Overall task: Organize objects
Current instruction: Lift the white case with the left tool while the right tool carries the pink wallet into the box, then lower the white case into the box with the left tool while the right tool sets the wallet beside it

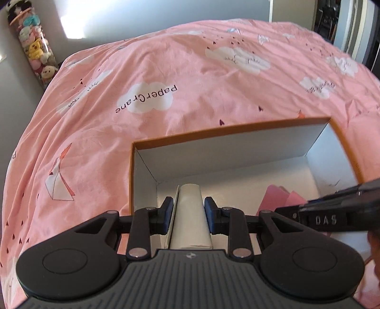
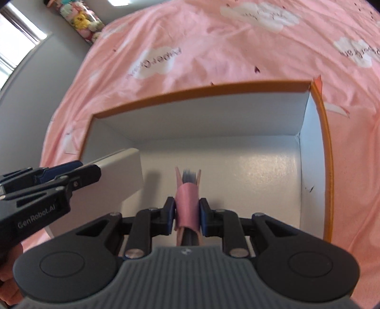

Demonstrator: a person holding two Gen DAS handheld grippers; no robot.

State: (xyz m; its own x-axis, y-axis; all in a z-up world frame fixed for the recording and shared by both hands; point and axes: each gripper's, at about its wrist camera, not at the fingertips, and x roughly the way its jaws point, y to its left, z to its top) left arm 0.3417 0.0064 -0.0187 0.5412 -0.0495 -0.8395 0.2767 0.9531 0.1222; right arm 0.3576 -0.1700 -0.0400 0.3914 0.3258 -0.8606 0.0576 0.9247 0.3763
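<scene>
An open cardboard box (image 1: pixel 225 129) with an orange rim and white inside lies on the pink bedsheet (image 1: pixel 190 71). My left gripper (image 1: pixel 189 204) is shut on a flat white book-like object (image 1: pixel 190 225) and holds it over the box's left part. In the right wrist view the same white object (image 2: pixel 118 171) juts in from the left with the left gripper (image 2: pixel 87 172) on it. My right gripper (image 2: pixel 187 204) is shut on a pink-covered booklet with grey pages (image 2: pixel 187 202), above the floor of the box (image 2: pixel 201 89). The pink booklet (image 1: pixel 280 197) also shows beside the right gripper (image 1: pixel 306 206).
A clear tube of plush toys (image 1: pixel 35 47) stands against the grey wall beyond the bed's far left corner; it also shows as the plush tube (image 2: pixel 80 16). A bright window (image 2: pixel 19 40) is at the left. A hand (image 2: pixel 9 273) shows at the lower left.
</scene>
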